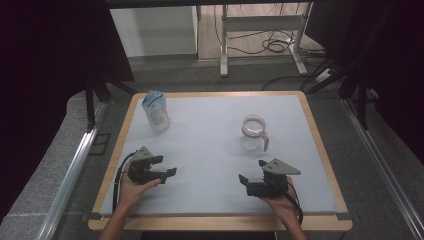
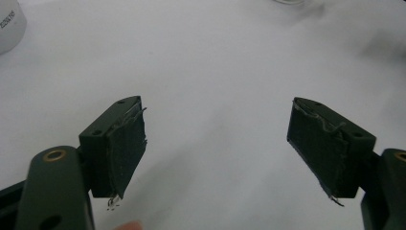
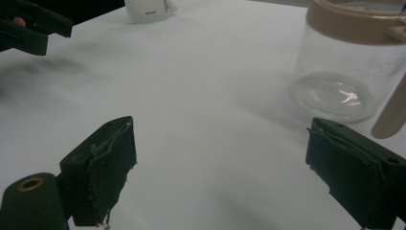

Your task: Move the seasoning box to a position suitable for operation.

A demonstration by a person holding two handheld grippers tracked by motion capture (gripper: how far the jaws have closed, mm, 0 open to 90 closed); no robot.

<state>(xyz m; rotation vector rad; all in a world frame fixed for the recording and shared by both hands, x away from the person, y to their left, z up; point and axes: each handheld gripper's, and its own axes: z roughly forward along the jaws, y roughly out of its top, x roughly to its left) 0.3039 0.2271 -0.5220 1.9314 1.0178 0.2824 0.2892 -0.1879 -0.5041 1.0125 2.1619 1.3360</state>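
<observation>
Left tool (image 1: 167, 166) released, jaws wide, nothing between, low over desk (image 1: 210, 150) near front edge; right tool (image 1: 252, 171) also released, empty; glass jug (image 1: 254, 133) stands beyond right tool; white pouch (image 1: 155, 111) upright at far left.

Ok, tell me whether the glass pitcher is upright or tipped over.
Upright. The glass pitcher stands on its base on the table, its tan rim facing up, handle at its side; in the right gripper view its round bottom sits flat.
</observation>
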